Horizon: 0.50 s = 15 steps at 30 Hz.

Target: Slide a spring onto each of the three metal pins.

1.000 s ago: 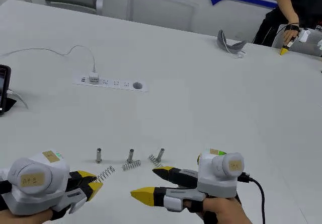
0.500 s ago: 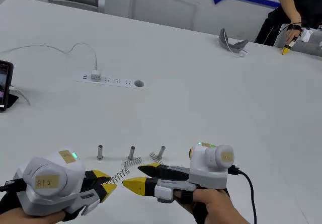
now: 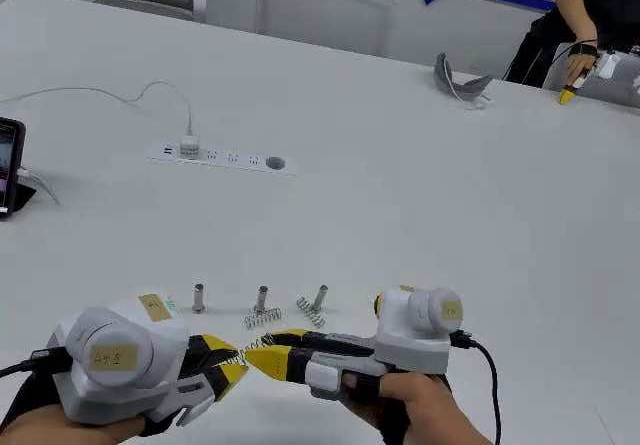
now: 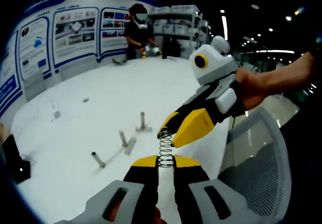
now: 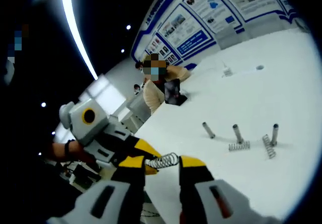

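– Three pins [image 3: 261, 300] standing on the table [image 3: 400, 195]?
– Yes, upright, in one left-to-right row toward the near edge. All bare.
– Springs?
– First spring [image 3: 263, 317] lies flat just on the near side of the middle pin. Second spring [image 3: 310, 312] lies flat at the foot of the right pin; can't tell if it touches. Third spring [image 3: 250, 349] is in the air, near side of the row, stretched between the two tools.
– Left tongs [image 3: 232, 363] state?
– Closed tight on one end of the third spring. Left gripper view: yellow tips pinched together, coil sticking straight out of them [image 4: 165, 146].
– Right tongs [image 3: 265, 348]?
– Parted, moderate gap. Right gripper view has the spring's free end [image 5: 163, 160] sitting in the gap between the two tips. Not clamped; can't tell whether a tip touches the coil.
– Anything else on the table?
– Power strip [image 3: 215, 159] with a plugged-in cable, far left of the pins, well apart. Phone [image 3: 8, 170] at the left edge. Person [image 3: 590, 15] at the far right corner.
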### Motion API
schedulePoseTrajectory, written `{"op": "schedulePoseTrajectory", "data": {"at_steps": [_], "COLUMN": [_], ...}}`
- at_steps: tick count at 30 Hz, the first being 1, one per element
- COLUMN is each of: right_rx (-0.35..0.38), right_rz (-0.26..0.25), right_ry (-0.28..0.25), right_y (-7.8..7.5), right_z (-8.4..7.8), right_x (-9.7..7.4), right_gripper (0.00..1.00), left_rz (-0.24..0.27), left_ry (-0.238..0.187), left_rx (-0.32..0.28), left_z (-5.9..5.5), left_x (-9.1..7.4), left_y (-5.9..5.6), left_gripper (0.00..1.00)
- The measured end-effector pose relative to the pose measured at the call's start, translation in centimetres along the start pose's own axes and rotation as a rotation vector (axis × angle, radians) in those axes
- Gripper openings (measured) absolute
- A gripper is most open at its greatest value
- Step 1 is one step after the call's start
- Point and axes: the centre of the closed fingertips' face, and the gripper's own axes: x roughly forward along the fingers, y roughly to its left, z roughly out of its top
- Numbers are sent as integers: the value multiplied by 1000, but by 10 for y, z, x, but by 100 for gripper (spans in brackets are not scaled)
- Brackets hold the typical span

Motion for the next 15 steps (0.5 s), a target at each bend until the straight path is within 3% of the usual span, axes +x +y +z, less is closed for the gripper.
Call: {"op": "schedulePoseTrajectory", "data": {"at_steps": [15], "right_rx": [29], "right_rz": [12], "right_ry": [-17], "right_y": [3], "right_z": [7], "right_x": [-3], "right_gripper": [14], "left_rz": [-22], "left_ry": [11], "left_rx": [26], "left_z": [-2], "left_x": [0], "left_y": [-1], "left_gripper": [9]}}
